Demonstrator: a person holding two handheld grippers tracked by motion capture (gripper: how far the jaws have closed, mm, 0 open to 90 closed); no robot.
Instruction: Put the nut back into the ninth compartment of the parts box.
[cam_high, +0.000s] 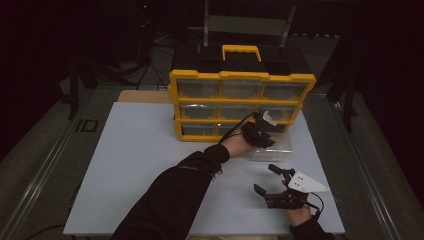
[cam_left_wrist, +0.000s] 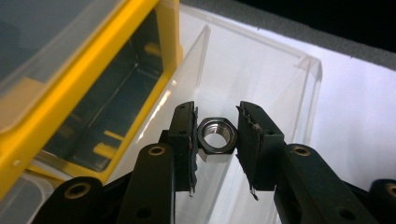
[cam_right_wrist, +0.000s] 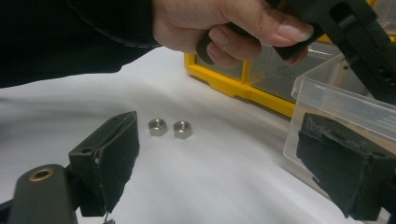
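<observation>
My left gripper (cam_left_wrist: 218, 116) is shut on a steel hex nut (cam_left_wrist: 217, 134), pinched flat side to flat side. It hangs over a clear plastic drawer (cam_left_wrist: 261, 79) that lies out of the organizer. In the high view the left gripper (cam_high: 264, 132) has reached across in front of the yellow organizer (cam_high: 240, 76), above the clear drawer (cam_high: 272, 151). My right gripper (cam_high: 265, 178) stands open near the front right of the white mat, with nothing between its jaws. In the right gripper view, two loose hex nuts (cam_right_wrist: 158, 126) (cam_right_wrist: 182, 129) lie side by side on the mat beyond the open right gripper (cam_right_wrist: 219, 158).
The organizer has three rows of clear drawers, and an empty slot (cam_left_wrist: 112, 107) shows beside the drawer. The hand (cam_right_wrist: 224, 23) on the left gripper and its dark sleeve cross above the two nuts. The white mat (cam_high: 135, 165) covers the table.
</observation>
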